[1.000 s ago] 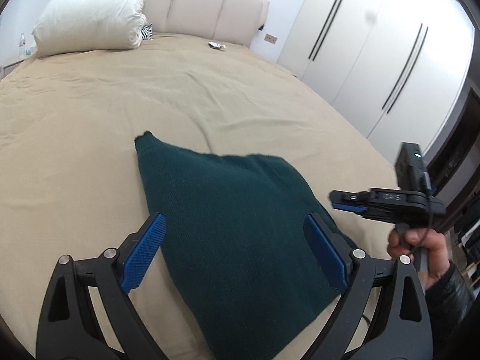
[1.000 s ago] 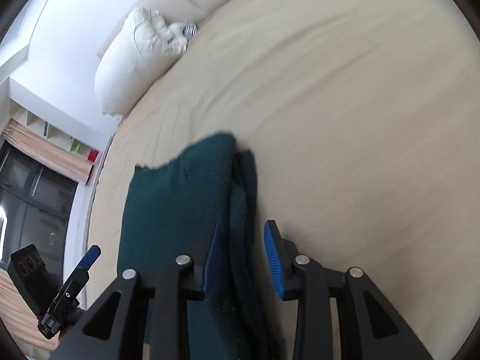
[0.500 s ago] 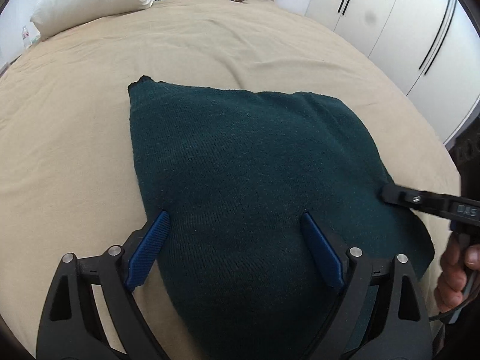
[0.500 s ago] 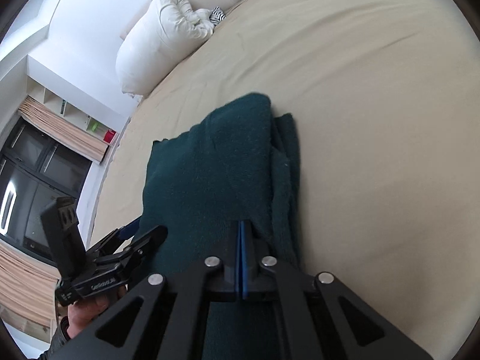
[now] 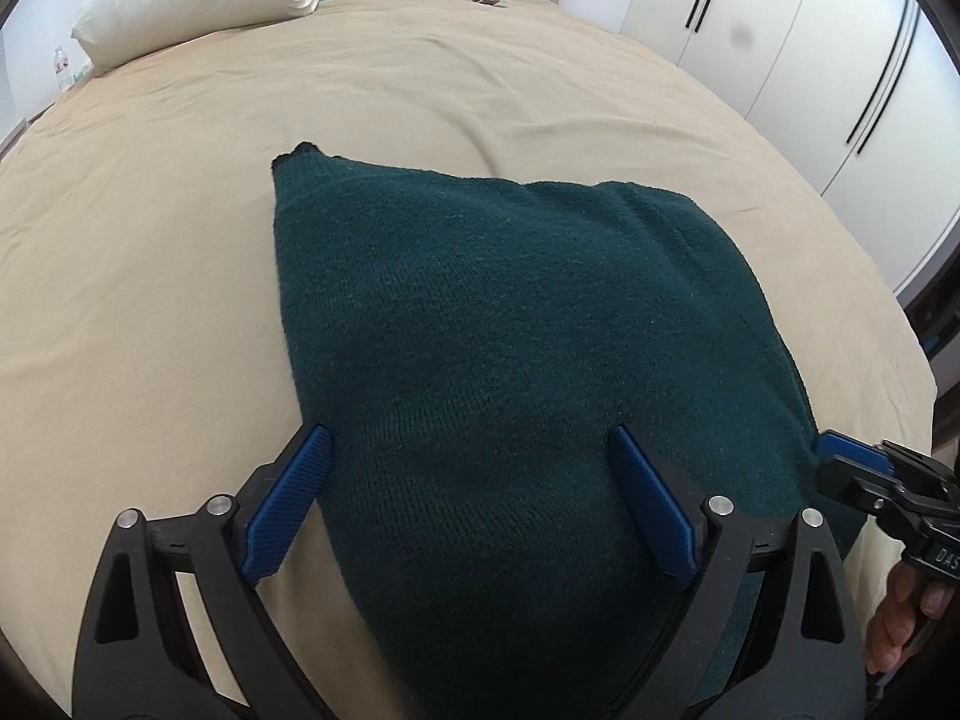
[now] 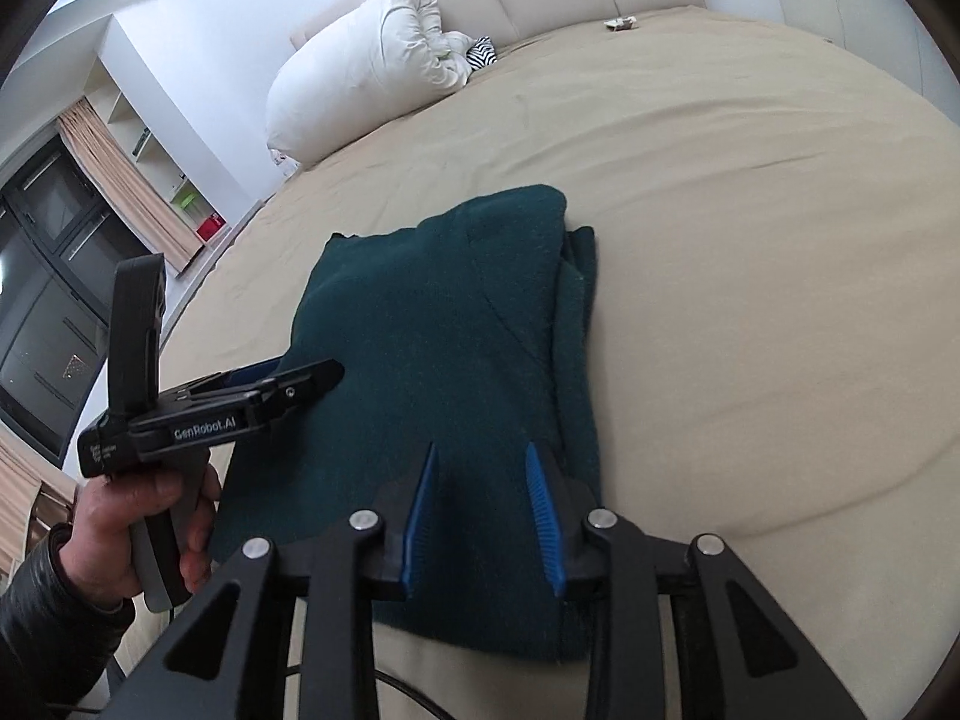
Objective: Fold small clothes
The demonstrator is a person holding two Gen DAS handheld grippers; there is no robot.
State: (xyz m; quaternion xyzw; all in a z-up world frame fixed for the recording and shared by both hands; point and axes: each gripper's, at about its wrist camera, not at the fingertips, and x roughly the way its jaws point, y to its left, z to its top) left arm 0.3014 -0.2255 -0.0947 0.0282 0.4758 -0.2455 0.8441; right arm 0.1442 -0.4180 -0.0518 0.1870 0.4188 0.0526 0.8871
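From your left wrist cam: the left gripper (image 5: 474, 504) is spread wide, and the folded dark green sweater (image 5: 516, 360) lies flat on the tan bedsheet (image 5: 150, 300), filling the gap between the blue pads (image 5: 288, 498). Your right gripper (image 5: 852, 462) pokes in at the sweater's right edge.

Right wrist cam: right gripper (image 6: 483, 510) has its fingers parted, nothing pinched, hovering over the sweater's (image 6: 432, 330) near edge. Far ahead there's a white pillow (image 6: 360, 72) by the headboard.
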